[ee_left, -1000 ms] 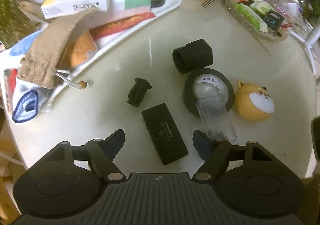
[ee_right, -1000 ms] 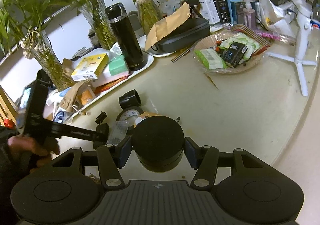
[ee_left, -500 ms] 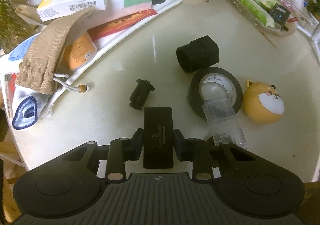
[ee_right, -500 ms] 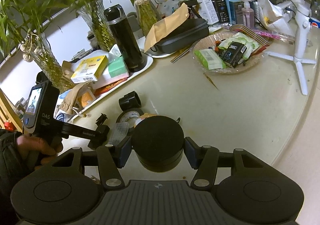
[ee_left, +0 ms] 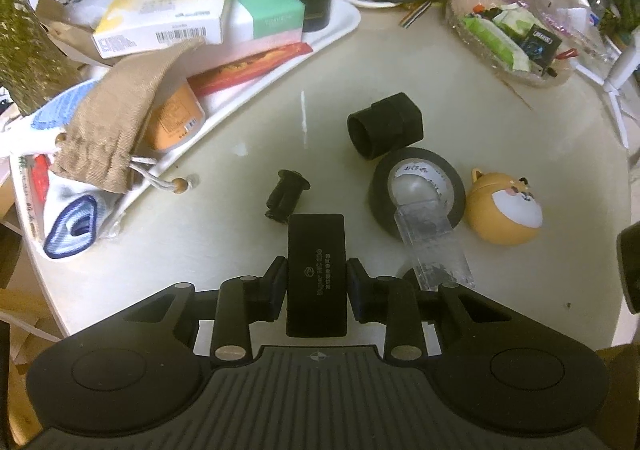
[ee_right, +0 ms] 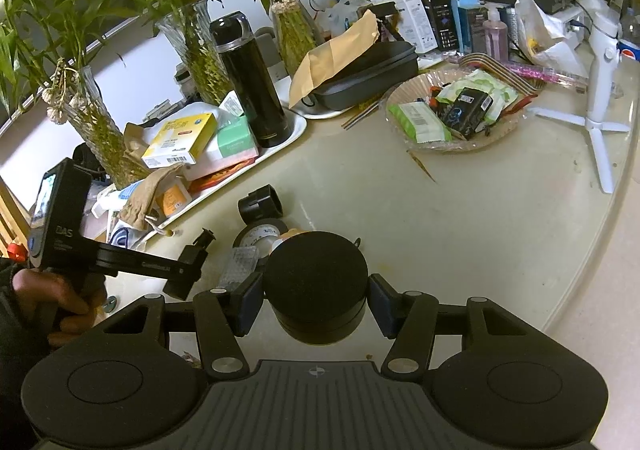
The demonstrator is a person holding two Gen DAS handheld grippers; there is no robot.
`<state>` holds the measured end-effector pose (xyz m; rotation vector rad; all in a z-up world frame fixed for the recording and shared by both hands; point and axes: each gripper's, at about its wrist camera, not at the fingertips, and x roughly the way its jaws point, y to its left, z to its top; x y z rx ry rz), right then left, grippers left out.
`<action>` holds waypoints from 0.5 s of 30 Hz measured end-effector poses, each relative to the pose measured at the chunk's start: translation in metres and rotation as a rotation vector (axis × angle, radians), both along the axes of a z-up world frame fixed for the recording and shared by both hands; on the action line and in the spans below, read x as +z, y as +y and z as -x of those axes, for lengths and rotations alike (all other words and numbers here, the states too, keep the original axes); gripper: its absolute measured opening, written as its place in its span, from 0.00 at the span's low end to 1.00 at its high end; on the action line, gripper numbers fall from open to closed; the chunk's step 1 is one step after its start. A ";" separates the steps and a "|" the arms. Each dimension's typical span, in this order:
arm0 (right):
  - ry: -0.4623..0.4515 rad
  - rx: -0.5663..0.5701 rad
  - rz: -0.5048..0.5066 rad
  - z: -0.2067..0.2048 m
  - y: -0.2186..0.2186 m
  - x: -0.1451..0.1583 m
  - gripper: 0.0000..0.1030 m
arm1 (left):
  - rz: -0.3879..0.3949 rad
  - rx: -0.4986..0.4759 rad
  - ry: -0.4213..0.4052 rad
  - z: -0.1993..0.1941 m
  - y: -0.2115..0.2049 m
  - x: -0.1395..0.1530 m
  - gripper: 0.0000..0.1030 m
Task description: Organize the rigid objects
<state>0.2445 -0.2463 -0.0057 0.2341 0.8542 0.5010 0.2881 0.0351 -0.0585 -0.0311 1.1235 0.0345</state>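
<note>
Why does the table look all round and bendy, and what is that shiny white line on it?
In both wrist views a fisheye lens curves the table edge and stretches things near the corners. In the left wrist view the white streak is lamp glare on the glossy tabletop, and the light is yellowish. The left claw and the black box it grips look sharp; far clutter is softer.

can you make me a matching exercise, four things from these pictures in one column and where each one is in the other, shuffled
Things
1. flat black rectangular case
2. round black puck-shaped tin
3. tall black thermos flask
4. orange dog-faced ball toy

Places
A. upright on the white tray
B. between the left gripper fingers
C. on the table beside the black tape roll
D. between the right gripper fingers

Pairs: 1-B, 2-D, 3-A, 4-C
</note>
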 end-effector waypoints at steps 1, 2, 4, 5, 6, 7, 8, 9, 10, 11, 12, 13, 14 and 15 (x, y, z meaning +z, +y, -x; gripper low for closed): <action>-0.002 0.001 0.003 0.000 0.001 0.000 0.58 | 0.000 0.000 -0.006 0.001 0.001 0.002 0.30; -0.005 0.003 0.007 0.001 0.002 0.000 0.58 | -0.001 0.001 -0.012 0.003 0.001 0.005 0.30; -0.009 0.006 0.009 0.002 0.002 0.001 0.58 | 0.003 0.003 -0.024 0.004 0.004 0.009 0.30; -0.010 0.007 0.007 0.002 0.002 0.001 0.58 | 0.006 0.004 -0.032 0.006 0.006 0.012 0.30; -0.011 0.008 0.003 0.003 0.002 0.001 0.58 | 0.006 0.003 -0.041 0.008 0.007 0.015 0.30; -0.013 0.009 0.001 0.003 0.002 0.001 0.58 | 0.003 0.001 -0.051 0.009 0.007 0.019 0.30; -0.017 0.009 -0.001 0.004 0.003 0.002 0.58 | -0.004 -0.001 -0.064 0.011 0.006 0.023 0.30; -0.022 0.008 -0.002 0.005 0.003 0.003 0.58 | -0.008 -0.003 -0.075 0.014 0.005 0.026 0.30; -0.029 0.008 -0.004 0.006 0.003 0.004 0.58 | -0.003 -0.006 -0.088 0.016 0.005 0.030 0.30; -0.034 0.009 -0.007 0.007 0.003 0.004 0.58 | 0.009 -0.009 -0.102 0.020 0.005 0.034 0.30; -0.039 0.012 -0.010 0.008 0.003 0.005 0.58 | 0.015 -0.013 -0.117 0.024 0.005 0.038 0.30; -0.040 0.013 -0.011 0.009 0.003 0.006 0.58 | 0.013 -0.017 -0.136 0.028 0.004 0.043 0.30; -0.039 0.013 -0.011 0.010 0.003 0.007 0.58 | 0.009 -0.023 -0.158 0.033 0.002 0.048 0.30; -0.038 0.014 -0.011 0.012 0.004 0.007 0.58 | 0.007 -0.030 -0.177 0.037 0.001 0.053 0.30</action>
